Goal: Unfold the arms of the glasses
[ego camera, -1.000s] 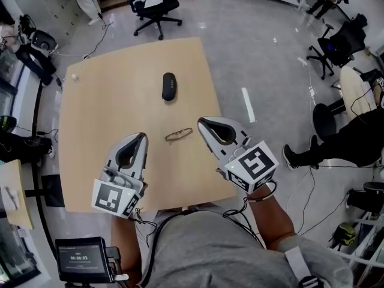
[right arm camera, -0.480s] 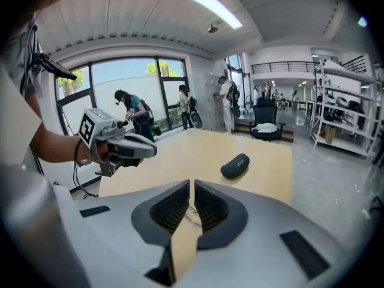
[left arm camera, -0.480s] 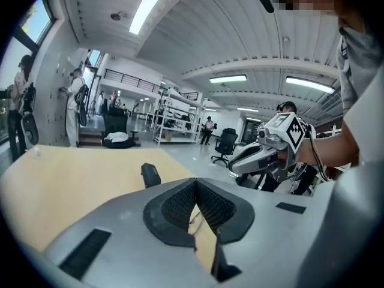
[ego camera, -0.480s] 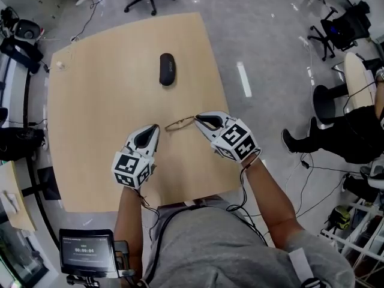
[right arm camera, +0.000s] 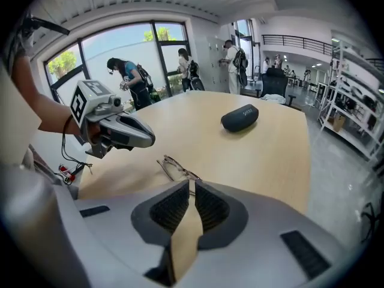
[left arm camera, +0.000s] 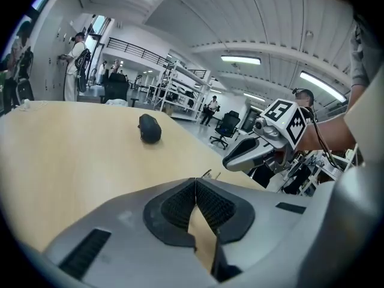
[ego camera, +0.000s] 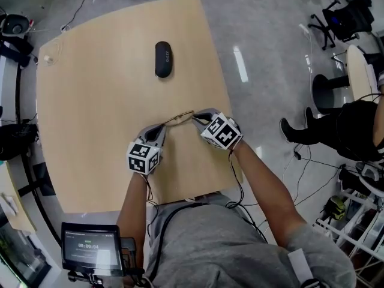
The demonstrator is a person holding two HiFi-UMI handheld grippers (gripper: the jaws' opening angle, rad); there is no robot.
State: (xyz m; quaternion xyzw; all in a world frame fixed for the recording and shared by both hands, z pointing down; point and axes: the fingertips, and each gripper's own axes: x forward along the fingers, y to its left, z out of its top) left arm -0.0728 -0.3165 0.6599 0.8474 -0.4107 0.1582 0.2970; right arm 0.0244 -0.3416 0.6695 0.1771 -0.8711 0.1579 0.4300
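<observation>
The thin-framed glasses [ego camera: 179,119] lie folded on the wooden table [ego camera: 102,101], between my two grippers. My left gripper [ego camera: 163,128] is low over the table just left of them, jaws shut and empty; in the left gripper view only a bit of the glasses [left arm camera: 210,174] shows past the left gripper [left arm camera: 195,181]. My right gripper [ego camera: 195,118] sits at their right end, shut with nothing held. In the right gripper view the glasses [right arm camera: 177,167] lie just beyond the right gripper [right arm camera: 192,186], not touched.
A black glasses case [ego camera: 162,59] lies farther back on the table, also visible as the case [right arm camera: 240,117]. The table's near edge [ego camera: 180,198] is close to the person. Office chairs [ego camera: 345,17] and a seated person [ego camera: 354,125] are off to the right.
Both grippers have come down and forward, closing in on the glasses from either side. The glasses and case have not moved on the table.
</observation>
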